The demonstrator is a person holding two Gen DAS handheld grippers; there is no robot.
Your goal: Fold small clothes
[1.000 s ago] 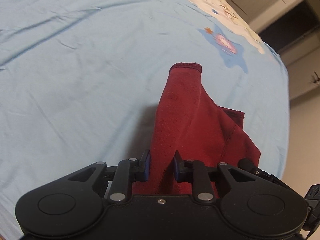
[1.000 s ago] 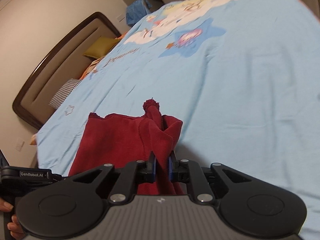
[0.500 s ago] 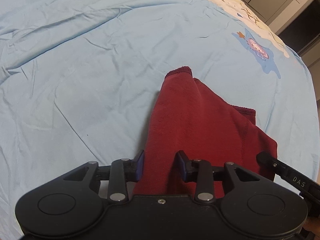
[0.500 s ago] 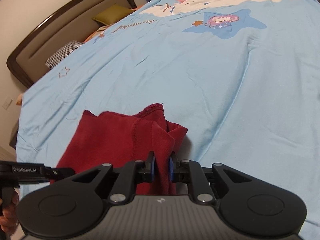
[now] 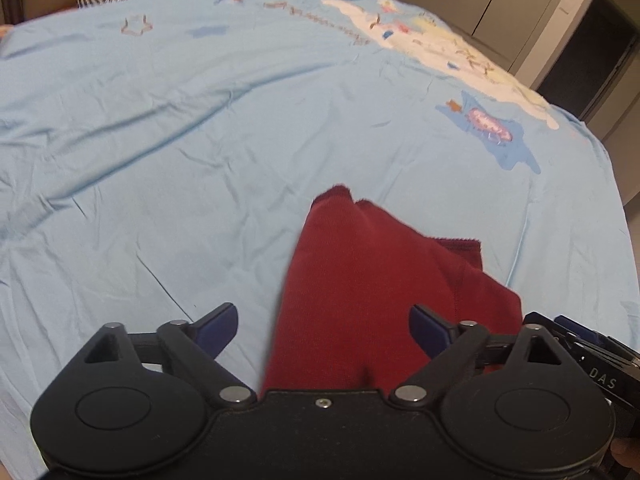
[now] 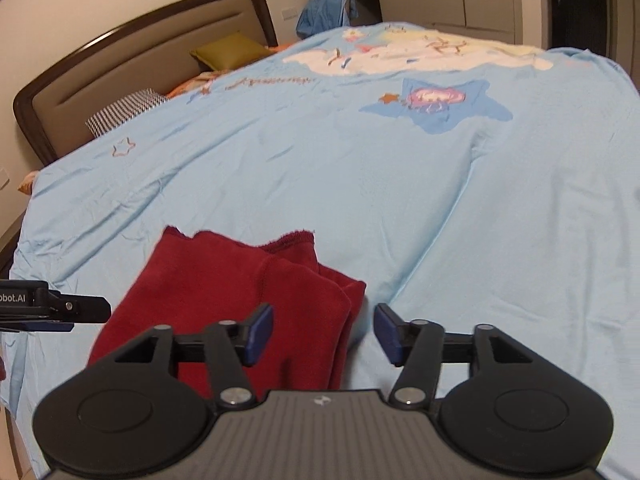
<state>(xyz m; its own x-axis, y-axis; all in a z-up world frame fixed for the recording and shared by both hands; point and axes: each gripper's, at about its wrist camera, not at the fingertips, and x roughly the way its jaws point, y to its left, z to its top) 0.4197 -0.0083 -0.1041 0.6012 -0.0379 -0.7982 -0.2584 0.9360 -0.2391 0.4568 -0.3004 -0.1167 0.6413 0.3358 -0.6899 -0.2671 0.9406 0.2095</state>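
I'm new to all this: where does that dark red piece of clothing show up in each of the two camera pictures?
Left wrist view: the red garment lies low, right of centre, running between the open fingers of the left hand-held gripper.
Right wrist view: it lies low and left, partly behind that gripper's left finger.
Shared landmark: the blue star print on the bedsheet.
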